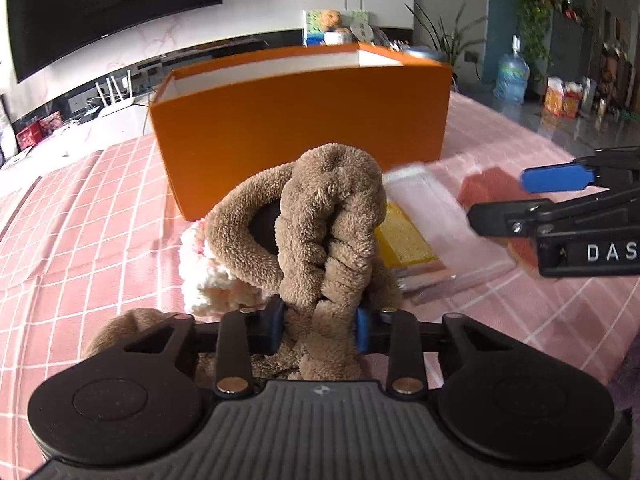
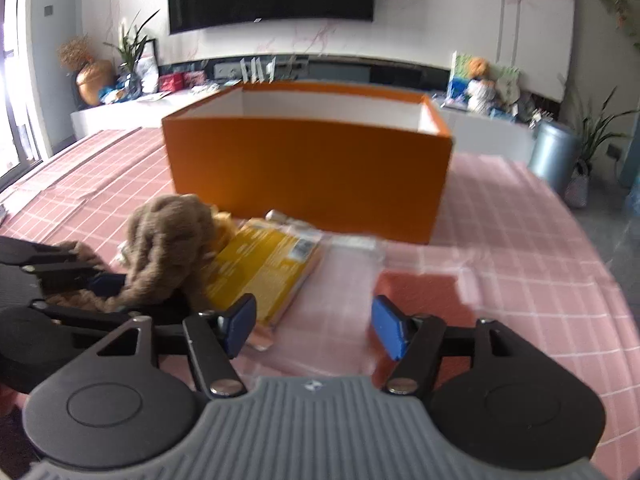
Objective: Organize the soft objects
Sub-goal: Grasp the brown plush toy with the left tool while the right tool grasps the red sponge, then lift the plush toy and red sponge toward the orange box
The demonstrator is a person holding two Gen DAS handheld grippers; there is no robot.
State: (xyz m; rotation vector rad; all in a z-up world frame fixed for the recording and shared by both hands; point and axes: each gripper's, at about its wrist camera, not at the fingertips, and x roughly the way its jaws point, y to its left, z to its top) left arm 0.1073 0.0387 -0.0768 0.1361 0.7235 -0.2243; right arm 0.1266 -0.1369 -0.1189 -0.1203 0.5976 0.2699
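With the left gripper (image 1: 320,330) clamped on the brown plush item (image 1: 320,220) bunched just ahead of its fingers, lift clear before carrying over the orange box (image 1: 300,120) straight ahead, keeping the spread, empty right gripper (image 2: 312,326) aside.

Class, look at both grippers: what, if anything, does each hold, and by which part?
The left gripper clamps the brown fleecy plush toy by a bunched fold at its near, lower end. The right gripper holds nothing; its jaws stand open.
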